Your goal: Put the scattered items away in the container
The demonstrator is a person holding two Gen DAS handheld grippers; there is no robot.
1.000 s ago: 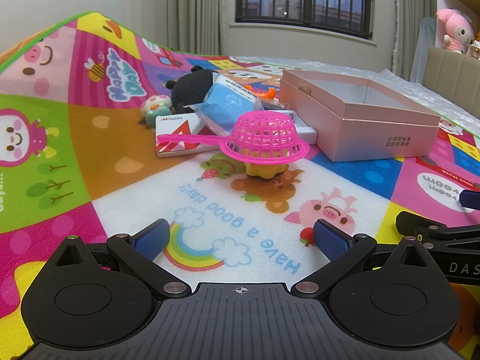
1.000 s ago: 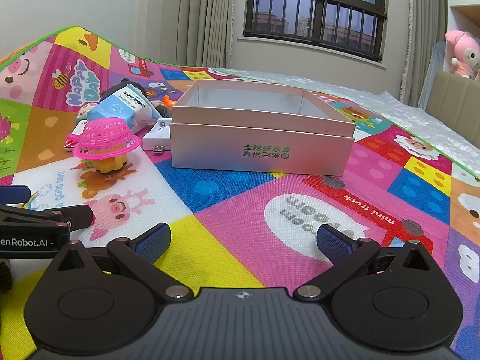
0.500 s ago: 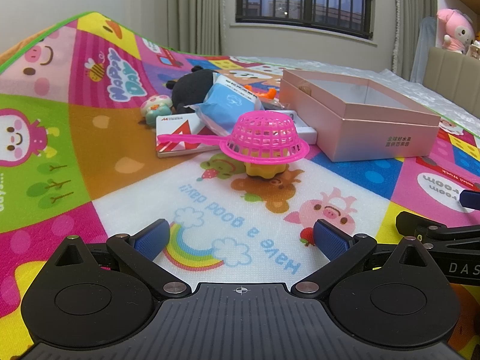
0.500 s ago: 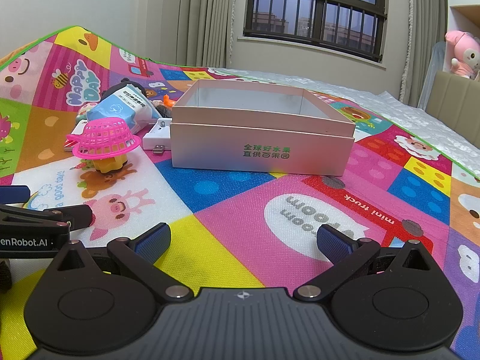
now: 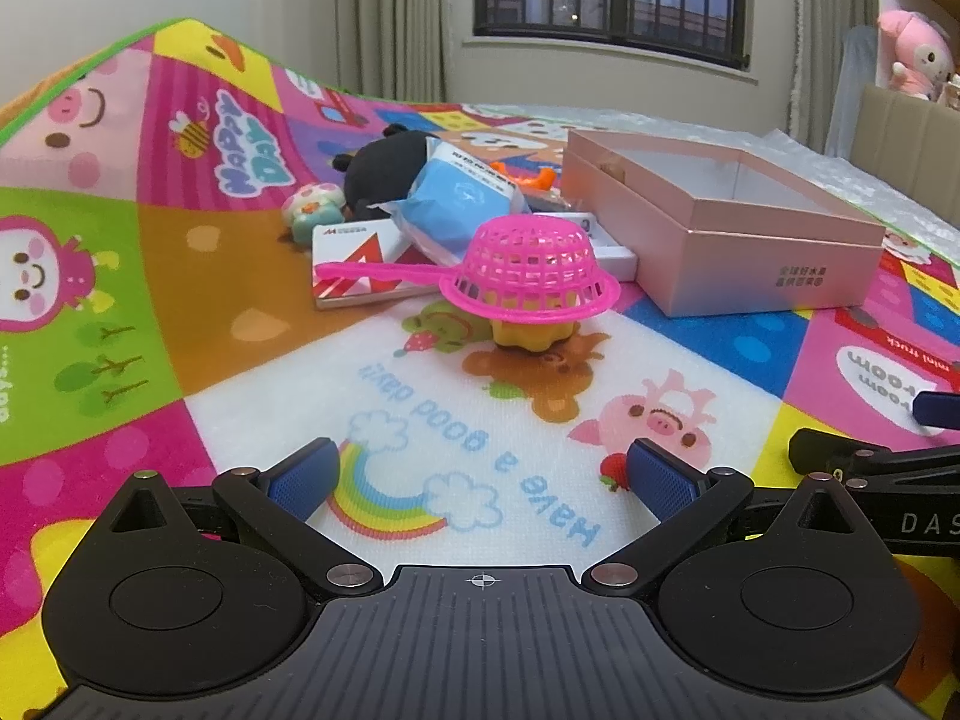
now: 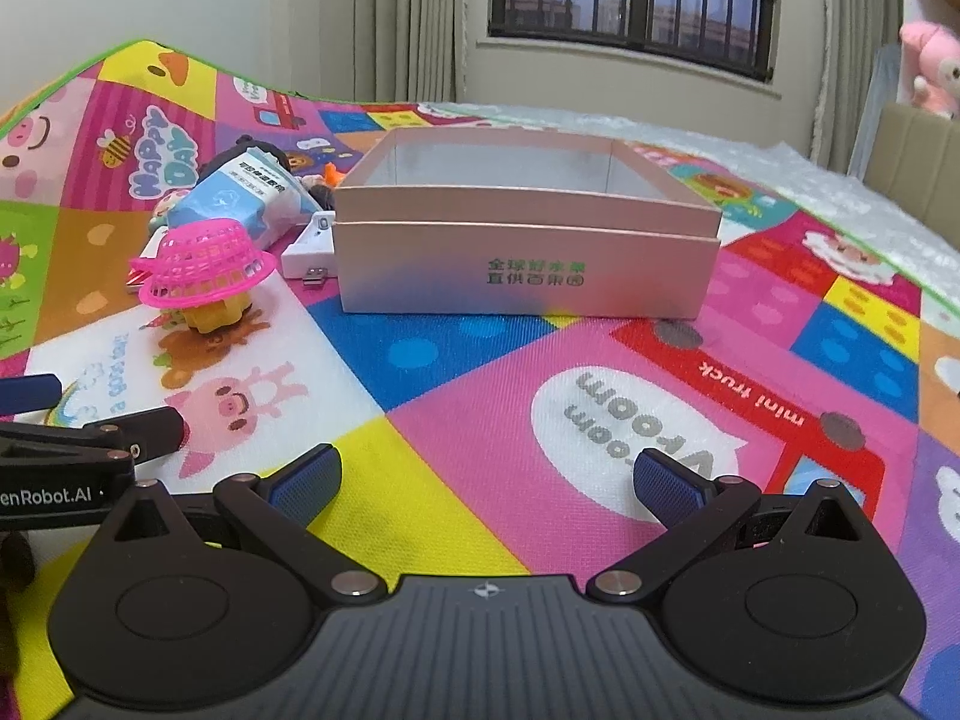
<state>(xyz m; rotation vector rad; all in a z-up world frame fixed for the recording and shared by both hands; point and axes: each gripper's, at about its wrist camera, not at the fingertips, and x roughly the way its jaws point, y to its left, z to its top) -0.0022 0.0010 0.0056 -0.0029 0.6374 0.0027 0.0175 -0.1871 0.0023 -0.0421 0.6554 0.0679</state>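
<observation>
A broad stretch of bare mat [image 5: 480, 420] is lying open ahead of the left gripper [image 5: 480, 477], whose fingers are spread wide with nothing between them. Farther on, the pink strainer [image 5: 528, 273] is sitting upside down on a yellow toy [image 5: 531, 336], blocking the straight path. Behind it a crowded pile is closing off the way: a flat carton [image 5: 354, 264], a blue pouch [image 5: 456, 204], a black plush [image 5: 384, 171] and a mushroom toy [image 5: 312, 213]. Ahead of the right gripper [image 6: 486, 480] the mat is lying bare up to the box [image 6: 528, 264], whose near wall is standing across the path; its top is open. A white case [image 6: 312, 249] is lying tight against the box's left side.
</observation>
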